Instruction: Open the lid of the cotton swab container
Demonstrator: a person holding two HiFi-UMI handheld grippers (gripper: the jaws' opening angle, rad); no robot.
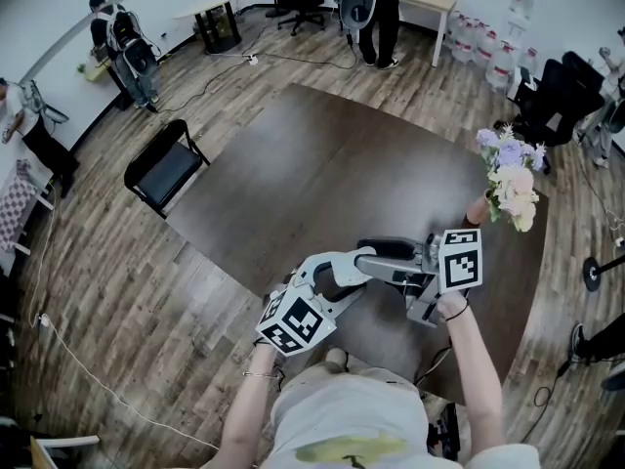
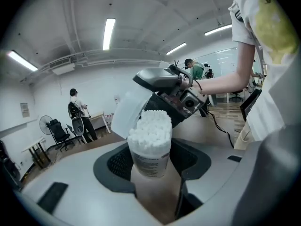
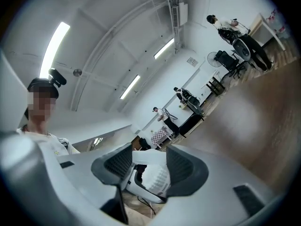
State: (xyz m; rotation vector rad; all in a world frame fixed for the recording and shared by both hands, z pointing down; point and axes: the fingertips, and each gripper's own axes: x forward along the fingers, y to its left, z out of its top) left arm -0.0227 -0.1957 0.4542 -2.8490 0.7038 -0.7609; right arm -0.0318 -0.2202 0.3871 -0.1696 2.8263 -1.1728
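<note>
Your left gripper (image 2: 152, 171) clamps the cotton swab container (image 2: 151, 160) upright in front of you to steady it. Your right gripper (image 3: 150, 169) seems closed on the lid (image 2: 128, 113), levering it open above the swabs (image 2: 150, 126).

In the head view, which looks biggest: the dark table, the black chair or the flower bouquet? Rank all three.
1. Dark table, by far.
2. Black chair.
3. Flower bouquet, close to the chair in size; it may be nearer the camera, so that order is unsure.
</note>
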